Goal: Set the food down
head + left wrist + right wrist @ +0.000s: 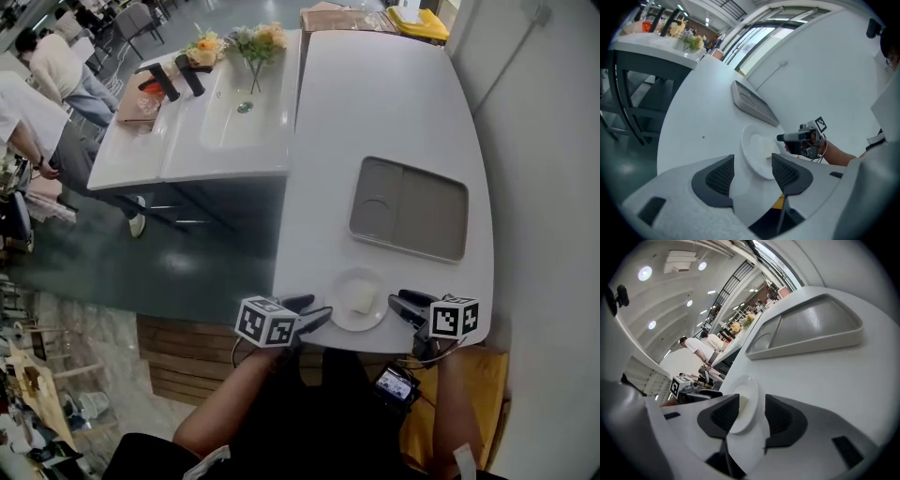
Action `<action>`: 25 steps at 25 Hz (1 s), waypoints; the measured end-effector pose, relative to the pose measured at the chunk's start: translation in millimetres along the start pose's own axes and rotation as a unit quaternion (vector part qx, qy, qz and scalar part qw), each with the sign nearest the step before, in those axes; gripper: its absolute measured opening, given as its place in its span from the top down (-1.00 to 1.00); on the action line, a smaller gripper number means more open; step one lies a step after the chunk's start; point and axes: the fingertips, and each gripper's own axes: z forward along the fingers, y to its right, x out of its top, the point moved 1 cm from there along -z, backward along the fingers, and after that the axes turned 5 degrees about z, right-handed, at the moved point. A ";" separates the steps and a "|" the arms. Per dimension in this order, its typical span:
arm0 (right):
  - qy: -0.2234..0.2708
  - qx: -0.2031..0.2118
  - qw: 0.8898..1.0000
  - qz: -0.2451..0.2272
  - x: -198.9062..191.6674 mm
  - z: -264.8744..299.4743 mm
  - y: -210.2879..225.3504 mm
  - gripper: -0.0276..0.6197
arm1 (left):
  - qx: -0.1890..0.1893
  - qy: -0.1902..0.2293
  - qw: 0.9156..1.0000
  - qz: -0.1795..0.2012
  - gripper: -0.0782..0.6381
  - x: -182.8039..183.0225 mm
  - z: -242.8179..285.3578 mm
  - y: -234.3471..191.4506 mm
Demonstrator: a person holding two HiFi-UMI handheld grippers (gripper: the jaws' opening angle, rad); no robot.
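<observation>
Keep the left tool [314, 312] and the right tool [405, 305] spread, pinching nothing, one at each side of the small white plate [343, 284]. Note the plate resting on the desk [394, 112] close to its near edge, the pale block of food [363, 298] on it. Probably time to retreat: draw both tools back level and outward, never catching the rim or pushing it toward the edge.

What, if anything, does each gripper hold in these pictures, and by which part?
Nothing is held. The left gripper and the right gripper stand with jaws apart either side of the plate, which rests on the table with the food.
</observation>
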 end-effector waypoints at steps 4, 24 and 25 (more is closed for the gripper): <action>-0.052 0.011 0.998 0.017 -4.8 12.2 5.0 0.44 | 0.020 -0.007 1.000 -0.013 0.16 -0.2 6.4 -7.6; -0.094 0.028 0.992 0.077 -20.4 29.9 8.7 0.79 | 0.042 -0.028 0.998 -0.023 0.47 -4.4 28.2 -6.6; -0.091 0.026 0.992 0.081 -20.1 29.4 10.1 0.81 | 0.041 -0.032 0.998 -0.023 0.52 -6.1 28.0 -6.9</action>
